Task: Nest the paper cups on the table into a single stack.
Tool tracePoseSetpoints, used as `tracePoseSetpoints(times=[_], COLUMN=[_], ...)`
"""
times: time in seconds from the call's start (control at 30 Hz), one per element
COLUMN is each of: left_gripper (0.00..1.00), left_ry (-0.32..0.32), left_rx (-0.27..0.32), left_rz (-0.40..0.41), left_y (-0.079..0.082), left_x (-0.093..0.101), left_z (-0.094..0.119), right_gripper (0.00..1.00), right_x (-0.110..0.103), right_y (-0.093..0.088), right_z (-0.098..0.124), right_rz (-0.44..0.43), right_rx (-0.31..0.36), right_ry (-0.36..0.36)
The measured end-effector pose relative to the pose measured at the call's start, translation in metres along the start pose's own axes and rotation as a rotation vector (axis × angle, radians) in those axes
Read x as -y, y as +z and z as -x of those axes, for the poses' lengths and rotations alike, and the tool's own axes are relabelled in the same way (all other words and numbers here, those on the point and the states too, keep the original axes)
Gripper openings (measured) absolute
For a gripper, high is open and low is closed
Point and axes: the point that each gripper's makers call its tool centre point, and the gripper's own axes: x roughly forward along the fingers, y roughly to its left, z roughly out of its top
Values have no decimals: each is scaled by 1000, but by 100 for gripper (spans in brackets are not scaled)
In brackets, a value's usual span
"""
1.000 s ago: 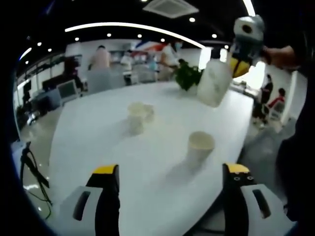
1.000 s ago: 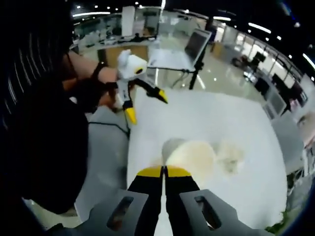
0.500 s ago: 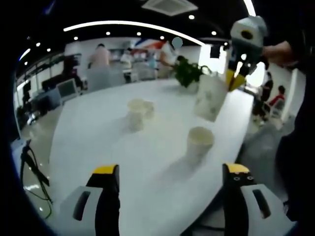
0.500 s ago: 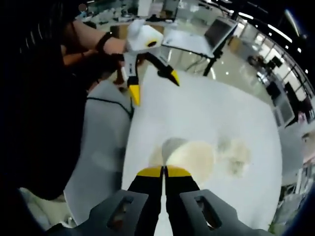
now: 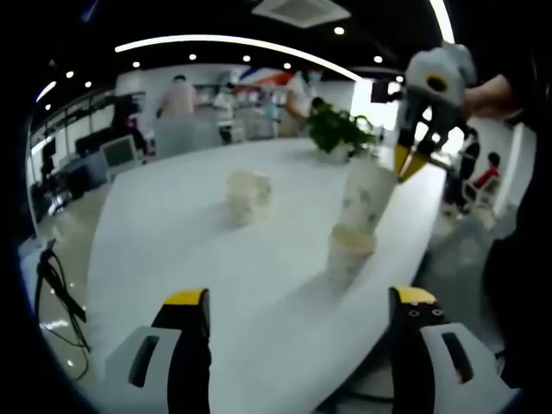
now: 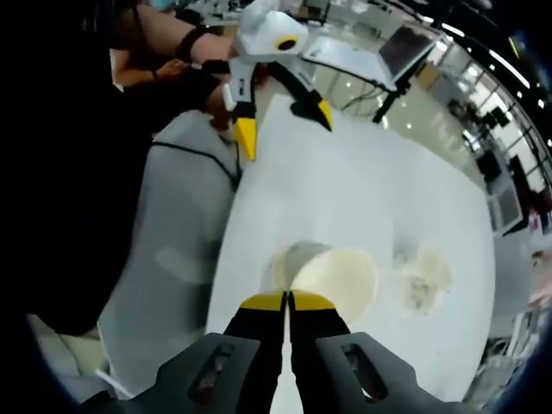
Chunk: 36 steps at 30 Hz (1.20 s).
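paper cup (image 5: 365, 195) pinched at its rim by right hand-held gripper (image 5: 412, 160); left hand-held gripper (image 5: 293, 302) spread.

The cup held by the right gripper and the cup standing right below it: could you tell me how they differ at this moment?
The held cup hangs in the air, slightly tilted, pinched at its rim by the right gripper; the lower cup stands free and upright on the table. The held cup's printed side shows; the lower cup's open mouth shows. Both are pale paper cups.
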Motion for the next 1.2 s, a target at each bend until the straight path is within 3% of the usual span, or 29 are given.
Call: tracePoseSetpoints(times=[1.2], left_gripper=[81], left_ry=[-13], left_rx=[-12], left_rz=[25], left_y=[-13], left_x=[-1], left_z=[-3], right_gripper=[0], right_x=[-8], right_y=[-12], right_z=[-48], right_rz=[52], right_rx=[-70], right_ry=[90])
